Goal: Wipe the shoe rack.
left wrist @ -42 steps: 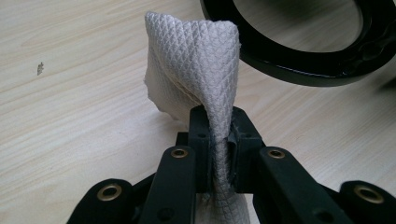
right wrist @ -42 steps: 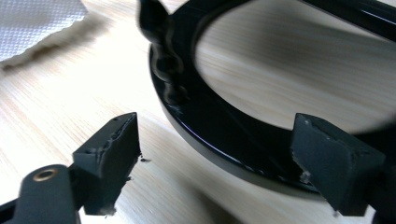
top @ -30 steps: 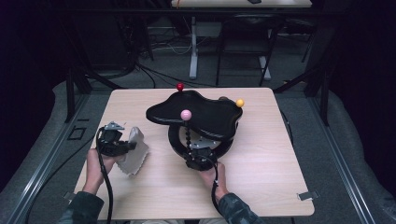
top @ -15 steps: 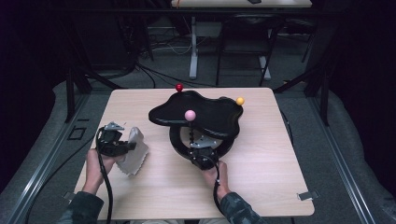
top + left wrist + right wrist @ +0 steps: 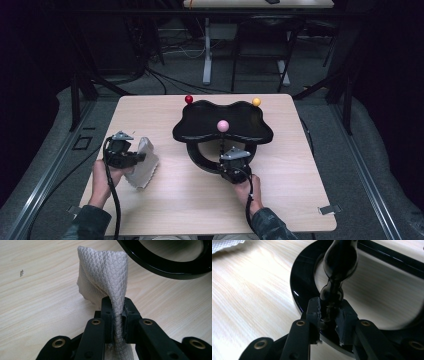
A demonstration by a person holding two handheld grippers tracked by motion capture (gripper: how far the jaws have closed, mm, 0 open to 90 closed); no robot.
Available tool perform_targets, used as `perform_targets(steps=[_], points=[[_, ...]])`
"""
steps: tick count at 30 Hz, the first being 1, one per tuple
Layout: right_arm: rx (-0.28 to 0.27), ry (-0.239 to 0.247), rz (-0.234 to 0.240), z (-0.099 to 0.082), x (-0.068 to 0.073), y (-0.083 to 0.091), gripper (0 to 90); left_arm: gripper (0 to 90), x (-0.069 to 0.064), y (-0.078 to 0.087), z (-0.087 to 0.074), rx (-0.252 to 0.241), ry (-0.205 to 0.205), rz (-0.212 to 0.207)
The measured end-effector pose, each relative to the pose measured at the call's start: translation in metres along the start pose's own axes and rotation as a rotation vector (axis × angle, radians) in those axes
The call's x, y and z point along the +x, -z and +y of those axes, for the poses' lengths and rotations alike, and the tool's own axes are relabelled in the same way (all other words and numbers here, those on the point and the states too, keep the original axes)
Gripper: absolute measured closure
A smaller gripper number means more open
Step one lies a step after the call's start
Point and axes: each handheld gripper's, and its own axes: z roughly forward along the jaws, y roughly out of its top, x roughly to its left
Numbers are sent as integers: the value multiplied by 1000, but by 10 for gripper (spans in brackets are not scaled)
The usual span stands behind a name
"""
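Near the counter's [image 5: 165, 200] left edge the left tongs [image 5: 117, 315] pinch a soft, light cloth [image 5: 105, 272], while the right tongs [image 5: 330, 312] clamp the glossy, rigid, probably slippery stand's [image 5: 222, 125] beaded post [image 5: 337, 267], best gripped at that narrow neck.

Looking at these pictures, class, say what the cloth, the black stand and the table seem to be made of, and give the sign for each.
Cloth: a soft grey-white fabric, matt; its diamond-quilted weave folds and bunches in the left gripper.
Black stand: hard and glossy, perhaps lacquered wood or plastic; light glints on its ring and turned post.
Table: pale wood or wood-look laminate, matt; grain lines show.
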Motion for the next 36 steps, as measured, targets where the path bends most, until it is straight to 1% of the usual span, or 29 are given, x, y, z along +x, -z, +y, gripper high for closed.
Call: perform_targets(steps=[1,3,4,7,8,9,10,11,12,13,14,15,17,18,19,20,21,23,24,25,27,28,29,31,32,33,34,35,36], points=[[6,3,-11,-1,-1,2,740,819,0,0,0,0,2,-3],[10,0,4,-4,-5,6,740,818,0,1,0,0,-2,-3],[24,-5,-4,-6,-8,9,740,819,-1,0,0,1,5,-5],[48,-16,18,-8,-16,15,733,819,0,0,0,2,1,-2],[53,-21,4,-9,-18,17,702,819,0,0,0,2,-1,0],[59,-30,11,-10,-21,18,667,819,0,-1,0,1,1,0],[46,-64,6,-11,-21,17,630,819,0,-1,0,3,1,-1],[43,-78,4,-11,-22,17,621,819,-1,-1,0,3,8,-1],[40,-83,2,-11,-22,16,615,819,-1,-1,0,3,3,-3],[43,-80,-14,-10,-19,14,586,819,-1,-1,1,5,-1,-2],[55,-87,-46,-8,-16,13,568,818,-2,-1,0,3,0,-3],[62,-91,-74,-8,-14,11,572,819,-2,-1,0,3,-1,-3],[62,-105,-106,-7,-12,8,638,819,-1,-1,0,0,3,-1],[63,-117,-94,-7,-11,7,688,819,0,0,0,2,-1,0],[54,-109,-65,-6,-9,6,741,819,0,0,0,4,0,2],[68,-84,-128,-5,-7,6,744,819,1,0,-1,2,2,1],[75,-80,-131,-5,-8,6,747,819,0,0,-1,3,11,0],[61,-89,-77,-6,-11,5,749,819,1,1,-1,0,0,3],[60,-79,-62,-6,-12,5,750,819,0,1,-1,-1,0,2],[63,-58,-76,-7,-13,6,750,819,0,1,-1,0,3,1],[78,-38,-86,-6,-14,8,750,819,0,2,-1,-2,4,1],[86,-39,-46,-7,-18,9,750,819,1,2,-1,-3,3,1],[74,-29,-6,-9,-22,10,751,819,1,2,-1,-4,3,1],[109,5,-31,-10,-26,15,750,819,1,3,-1,-4,11,2],[120,13,-24,-11,-29,18,750,819,1,3,-1,-7,11,2],[118,23,-9,-12,-33,19,749,819,1,3,-1,-10,10,4],[114,24,3,-14,-36,21,747,819,1,3,-1,-12,13,2],[119,10,-9,-15,-39,23,740,819,1,3,-1,-12,9,3],[125,-16,-26,-16,-43,24,698,819,1,3,-1,-13,10,4]])
